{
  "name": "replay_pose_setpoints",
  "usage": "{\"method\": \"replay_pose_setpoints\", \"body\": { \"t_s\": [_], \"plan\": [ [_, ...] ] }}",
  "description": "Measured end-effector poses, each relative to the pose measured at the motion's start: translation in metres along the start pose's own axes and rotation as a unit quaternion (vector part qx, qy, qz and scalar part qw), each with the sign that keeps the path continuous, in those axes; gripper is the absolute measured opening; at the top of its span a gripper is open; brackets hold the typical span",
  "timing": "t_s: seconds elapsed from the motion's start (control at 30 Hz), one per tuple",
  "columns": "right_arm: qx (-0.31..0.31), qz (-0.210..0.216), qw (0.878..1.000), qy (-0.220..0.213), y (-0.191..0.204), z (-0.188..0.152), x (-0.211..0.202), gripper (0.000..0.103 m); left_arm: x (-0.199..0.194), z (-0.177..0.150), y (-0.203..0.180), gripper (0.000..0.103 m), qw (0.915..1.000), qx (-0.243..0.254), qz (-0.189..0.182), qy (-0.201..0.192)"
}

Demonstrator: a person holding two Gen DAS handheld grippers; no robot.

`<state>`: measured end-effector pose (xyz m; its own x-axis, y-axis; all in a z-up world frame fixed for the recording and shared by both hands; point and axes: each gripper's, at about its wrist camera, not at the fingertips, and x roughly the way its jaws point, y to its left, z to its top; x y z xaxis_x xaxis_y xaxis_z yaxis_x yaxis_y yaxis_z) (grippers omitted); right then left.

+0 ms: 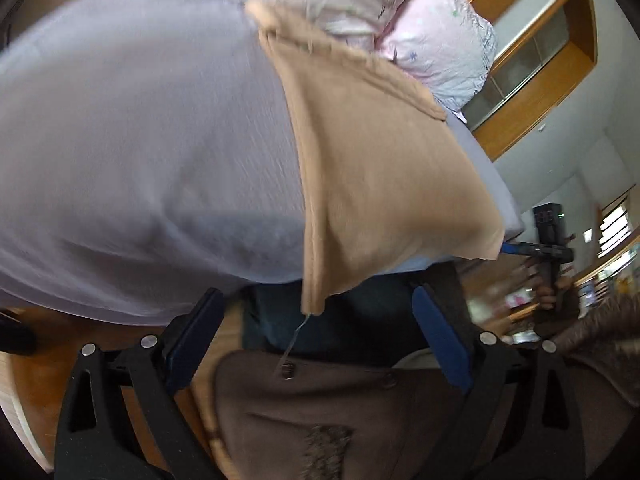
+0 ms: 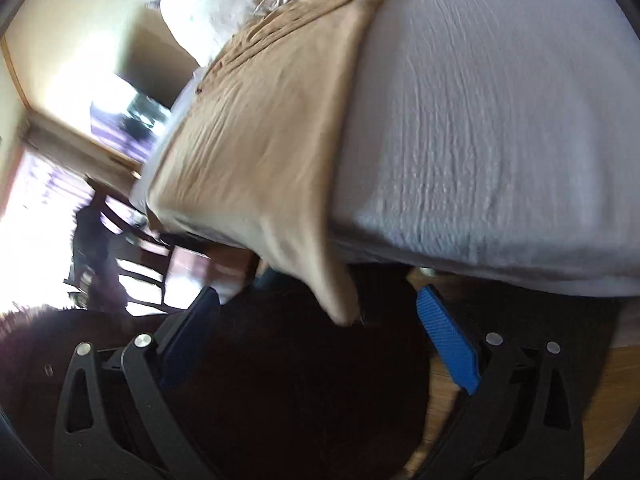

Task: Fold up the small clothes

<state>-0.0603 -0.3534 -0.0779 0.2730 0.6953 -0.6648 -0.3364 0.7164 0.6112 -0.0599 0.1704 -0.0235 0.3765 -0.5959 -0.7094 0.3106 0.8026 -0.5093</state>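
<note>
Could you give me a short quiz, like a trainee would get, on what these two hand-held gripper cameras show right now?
1. True or false: the left gripper is clamped on the tan garment.
2. What does the tan garment lie on? A) pale lavender bedsheet B) wooden floor C) chair
3. Fill in: the garment's lower corner hangs over the bed's ____, between the open fingers of the right gripper.

Key: 1 false, both grippers are open and hold nothing; 2 A; 3 edge.

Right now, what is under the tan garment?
The tan garment lies on the pale lavender bedsheet; one corner hangs past the bed edge. Anything beneath its middle is hidden.
</note>
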Motion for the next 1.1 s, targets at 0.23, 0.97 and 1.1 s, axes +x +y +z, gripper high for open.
{"method": "replay_pose_setpoints", "body": {
  "t_s": [0.23, 0.97, 1.1],
  "plan": [
    [0.001, 0.103, 0.995, 0.001, -0.001, 0.007, 0.04, 0.019, 0.043, 0.006, 0.014, 0.044, 0.9917, -0.08, -0.101, -0.004],
    [0.063, -0.027, 0.969, -0.237, 0.007, 0.35, 0.029, 0.006, 0.104, 0.329, 0.036, 0.004, 0.9852, -0.118, 0.02, -0.123],
    [0.147, -0.062, 0.969, -0.19, -0.034, 0.367, 0.064, 0.009, 0.136, 0.344, 0.063, 0.004, 0.9844, -0.152, 0.025, -0.085]
  ]
}}
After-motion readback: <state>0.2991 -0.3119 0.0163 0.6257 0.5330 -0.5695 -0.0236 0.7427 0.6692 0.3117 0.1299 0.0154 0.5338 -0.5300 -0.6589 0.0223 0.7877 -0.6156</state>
